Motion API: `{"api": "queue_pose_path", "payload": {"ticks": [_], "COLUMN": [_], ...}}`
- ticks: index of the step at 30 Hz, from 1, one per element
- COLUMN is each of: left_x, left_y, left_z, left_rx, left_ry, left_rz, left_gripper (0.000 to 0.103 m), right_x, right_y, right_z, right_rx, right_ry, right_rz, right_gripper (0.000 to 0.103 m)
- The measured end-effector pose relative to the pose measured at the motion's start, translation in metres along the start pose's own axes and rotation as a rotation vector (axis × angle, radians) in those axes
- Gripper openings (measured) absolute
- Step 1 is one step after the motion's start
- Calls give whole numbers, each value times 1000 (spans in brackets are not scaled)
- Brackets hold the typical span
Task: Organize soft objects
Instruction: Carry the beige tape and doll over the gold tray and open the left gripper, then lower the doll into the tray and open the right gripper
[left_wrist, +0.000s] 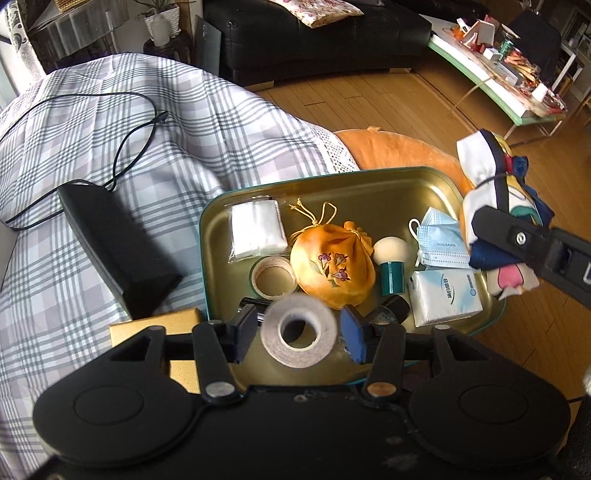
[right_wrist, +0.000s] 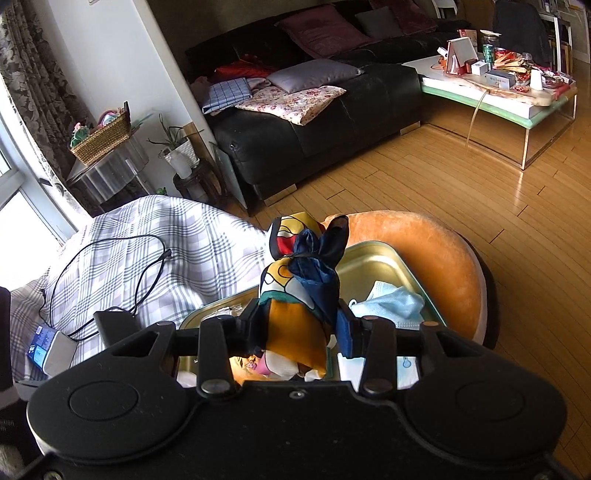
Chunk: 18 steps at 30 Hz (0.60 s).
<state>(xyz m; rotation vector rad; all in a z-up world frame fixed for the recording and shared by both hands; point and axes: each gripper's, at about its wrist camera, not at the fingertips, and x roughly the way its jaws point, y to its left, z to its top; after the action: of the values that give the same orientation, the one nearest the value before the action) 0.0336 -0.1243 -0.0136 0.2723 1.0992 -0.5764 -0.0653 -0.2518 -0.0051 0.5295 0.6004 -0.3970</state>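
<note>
A gold metal tray (left_wrist: 369, 184) holds an orange drawstring pouch (left_wrist: 332, 266), blue face masks (left_wrist: 443, 240), a tissue pack (left_wrist: 447, 295), a bag of white cotton pads (left_wrist: 256, 229), a tape roll (left_wrist: 273, 277) and a white puff on a teal base (left_wrist: 391, 258). My left gripper (left_wrist: 299, 332) hangs over the tray's near edge. A grey tape roll (left_wrist: 273, 332) sits blurred between its fingers with thin gaps on both sides. My right gripper (right_wrist: 297, 332) is shut on a tied colourful scarf bundle (right_wrist: 295, 291), held above the tray's right side (left_wrist: 484, 173).
The tray rests on a plaid cloth (left_wrist: 110, 129) beside a black box (left_wrist: 110, 240) with a cable and a gold box (left_wrist: 166, 325). An orange cushion (right_wrist: 424, 251) lies behind it. Beyond are wooden floor, a black sofa (right_wrist: 332, 122) and a cluttered low table (right_wrist: 498, 96).
</note>
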Motion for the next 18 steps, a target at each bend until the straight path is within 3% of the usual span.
{"api": "queue_pose_path", "payload": {"ticks": [3,8,18], "left_x": [3,5,7], "left_y": [-1,1,7], "left_z": [1,1,-6], "left_rx": [0,-2,-23], "left_ry": [2,4,6], "left_rz": [5,19,65], "left_gripper": [66,73,79], "right_x": [8,17,26], "right_y": [-2,-2,-9], "right_z": [4,7,-1], "right_rx": [-3,-6,-2], "right_ry": [7,14,43], "right_rz": [-5,-16,-83], "right_gripper": [42,47,48]}}
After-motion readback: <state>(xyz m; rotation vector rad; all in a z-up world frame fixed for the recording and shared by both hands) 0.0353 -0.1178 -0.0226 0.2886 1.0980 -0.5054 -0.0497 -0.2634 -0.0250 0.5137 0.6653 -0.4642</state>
